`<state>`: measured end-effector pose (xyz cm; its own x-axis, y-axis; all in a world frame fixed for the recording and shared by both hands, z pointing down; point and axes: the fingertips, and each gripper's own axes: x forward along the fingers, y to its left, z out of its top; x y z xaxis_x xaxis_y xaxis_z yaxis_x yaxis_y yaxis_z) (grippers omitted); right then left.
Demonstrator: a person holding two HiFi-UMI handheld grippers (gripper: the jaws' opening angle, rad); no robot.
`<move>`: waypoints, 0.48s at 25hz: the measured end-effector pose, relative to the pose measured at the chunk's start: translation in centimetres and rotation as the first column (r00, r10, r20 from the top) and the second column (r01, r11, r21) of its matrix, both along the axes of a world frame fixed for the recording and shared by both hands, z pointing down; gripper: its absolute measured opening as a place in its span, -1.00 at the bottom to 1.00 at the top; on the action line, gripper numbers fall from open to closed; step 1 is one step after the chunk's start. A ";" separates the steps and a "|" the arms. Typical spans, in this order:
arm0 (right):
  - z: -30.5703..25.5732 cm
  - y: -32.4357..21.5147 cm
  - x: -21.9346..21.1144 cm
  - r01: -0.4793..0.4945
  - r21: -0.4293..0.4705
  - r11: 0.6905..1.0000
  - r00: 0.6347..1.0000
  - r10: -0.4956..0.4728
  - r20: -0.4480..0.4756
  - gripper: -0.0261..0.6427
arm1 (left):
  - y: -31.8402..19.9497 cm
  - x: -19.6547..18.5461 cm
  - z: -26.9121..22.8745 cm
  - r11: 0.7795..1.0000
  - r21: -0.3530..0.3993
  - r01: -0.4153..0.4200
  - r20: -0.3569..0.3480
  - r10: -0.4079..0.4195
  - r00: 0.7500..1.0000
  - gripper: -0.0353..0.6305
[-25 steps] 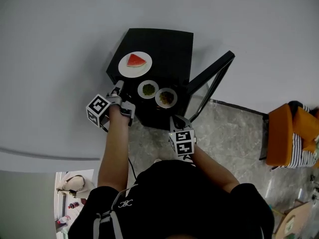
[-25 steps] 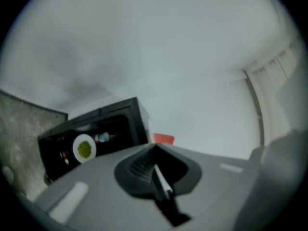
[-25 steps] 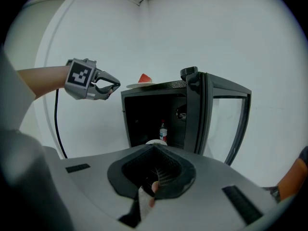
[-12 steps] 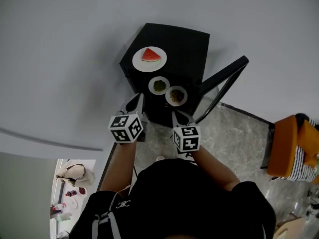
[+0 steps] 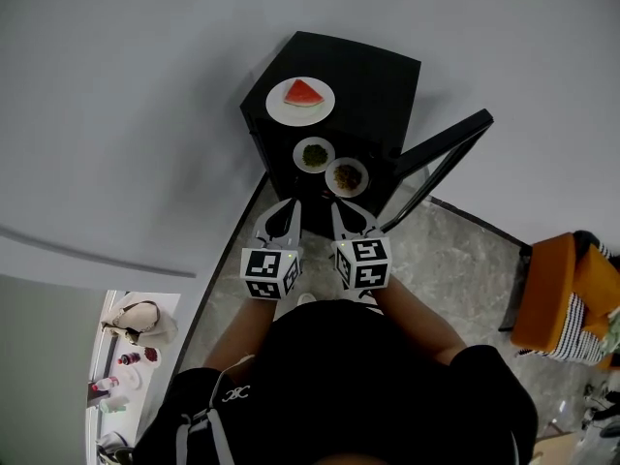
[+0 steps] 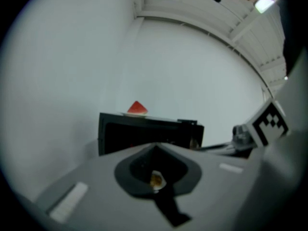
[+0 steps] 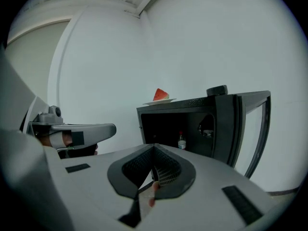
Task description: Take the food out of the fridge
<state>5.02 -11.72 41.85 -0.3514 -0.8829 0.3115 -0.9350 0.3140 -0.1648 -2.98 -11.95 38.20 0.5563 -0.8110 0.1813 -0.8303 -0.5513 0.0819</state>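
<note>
A black mini fridge (image 5: 373, 85) stands against the wall with its glass door (image 5: 441, 148) swung open to the right. On its top sit a white plate with a watermelon slice (image 5: 301, 100) and two small bowls of food, one greenish (image 5: 313, 154) and one brownish (image 5: 347, 176). My left gripper (image 5: 290, 206) and right gripper (image 5: 340, 207) hang side by side in front of the fridge, below the bowls. Both are shut and empty. The right gripper view looks into the open fridge, where a small bottle (image 7: 181, 141) stands, with the watermelon (image 7: 161, 95) on top.
The white wall runs close along the fridge's left side. Grey marble floor (image 5: 455, 260) lies to the right of the door. An orange seat with a striped cloth (image 5: 567, 298) stands at the far right. The open door (image 7: 250, 129) juts out on the right.
My left gripper has come off the left side of the fridge top, rolled over and moved right, to beside the right gripper. The right gripper has risen a little.
</note>
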 end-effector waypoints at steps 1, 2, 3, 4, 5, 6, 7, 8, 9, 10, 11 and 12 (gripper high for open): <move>0.1 0.1 0.0 0.001 -0.001 1.000 1.000 -0.001 -0.001 -0.94 | 0.2 0.1 0.3 1.000 -0.014 -0.003 -0.007 0.003 1.000 -0.90; 0.1 0.1 0.0 0.001 -0.001 1.000 1.000 -0.001 -0.001 -0.94 | 0.2 0.1 0.6 1.000 -0.028 -0.003 -0.020 0.002 1.000 -0.90; 0.1 0.2 0.0 0.000 -0.001 1.000 1.000 0.000 -0.001 -0.94 | 0.2 0.1 0.7 0.999 -0.042 -0.001 -0.034 0.000 0.999 -0.90; 0.1 0.2 0.1 -0.002 0.000 1.000 1.000 0.002 -0.001 -0.94 | 0.2 0.1 0.8 0.999 -0.053 0.001 -0.044 -0.003 0.999 -0.90; 0.1 0.3 0.1 -0.003 0.000 1.000 1.000 0.003 0.000 -0.94 | 0.2 0.0 0.9 0.998 -0.060 0.002 -0.050 -0.005 0.999 -0.90; 0.2 0.3 0.1 -0.005 -0.001 1.000 1.000 0.005 -0.001 -0.94 | 0.2 0.0 1.0 0.998 -0.066 0.003 -0.054 -0.007 0.999 -0.90; 0.2 0.4 0.1 -0.006 -0.001 1.000 1.000 0.006 -0.003 -0.94 | 0.1 -0.1 1.0 0.997 -0.071 0.004 -0.058 -0.009 0.998 -0.90; 0.2 0.4 0.2 -0.007 -0.002 1.000 1.000 0.007 -0.004 -0.94 | 0.1 -0.1 1.1 0.997 -0.076 0.006 -0.061 -0.011 0.998 -0.90; 0.3 0.5 0.2 -0.008 -0.003 1.000 1.000 0.008 -0.006 -0.94 | 0.0 -0.1 1.2 0.997 -0.080 0.008 -0.063 -0.013 0.998 -0.90; 0.4 0.5 0.3 -0.009 -0.005 1.000 1.000 0.009 -0.009 -0.94 | -0.1 -0.1 1.4 0.996 -0.086 0.010 -0.064 -0.015 0.998 -0.90; 0.5 0.6 0.5 -0.012 -0.007 1.000 1.000 0.012 -0.011 -0.94 | -0.1 -0.2 1.6 0.996 -0.093 0.011 -0.066 -0.017 0.998 -0.90; 0.6 0.6 0.6 -0.015 -0.009 1.000 1.000 0.015 -0.014 -0.94 | -0.2 -0.2 1.9 0.994 -0.105 0.013 -0.069 -0.020 0.997 -0.90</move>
